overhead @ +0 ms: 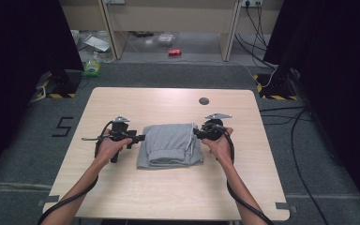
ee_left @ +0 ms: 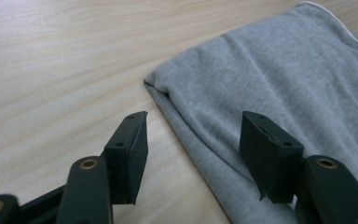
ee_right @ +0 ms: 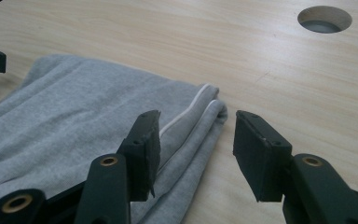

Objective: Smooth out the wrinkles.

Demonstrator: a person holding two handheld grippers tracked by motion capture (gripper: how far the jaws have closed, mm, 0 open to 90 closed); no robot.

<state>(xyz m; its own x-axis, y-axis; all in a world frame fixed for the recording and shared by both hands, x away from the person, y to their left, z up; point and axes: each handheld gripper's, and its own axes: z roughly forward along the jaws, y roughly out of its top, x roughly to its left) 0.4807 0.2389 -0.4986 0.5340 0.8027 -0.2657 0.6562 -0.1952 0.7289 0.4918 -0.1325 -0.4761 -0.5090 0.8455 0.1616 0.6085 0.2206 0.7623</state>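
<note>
A folded grey garment with a white stripe along one side lies in the middle of the wooden table. My left gripper is at its left edge, open, jaws straddling the grey fold with nothing pinched. My right gripper sits at the garment's right edge near the far corner, open too. In the right gripper view its jaws stand on either side of the white-striped edge, one over the cloth and one over bare wood.
A round cable hole is set in the table near its far edge, seen also as a hole in the right gripper view. Beyond the table are a red can, floor cables and black stands.
</note>
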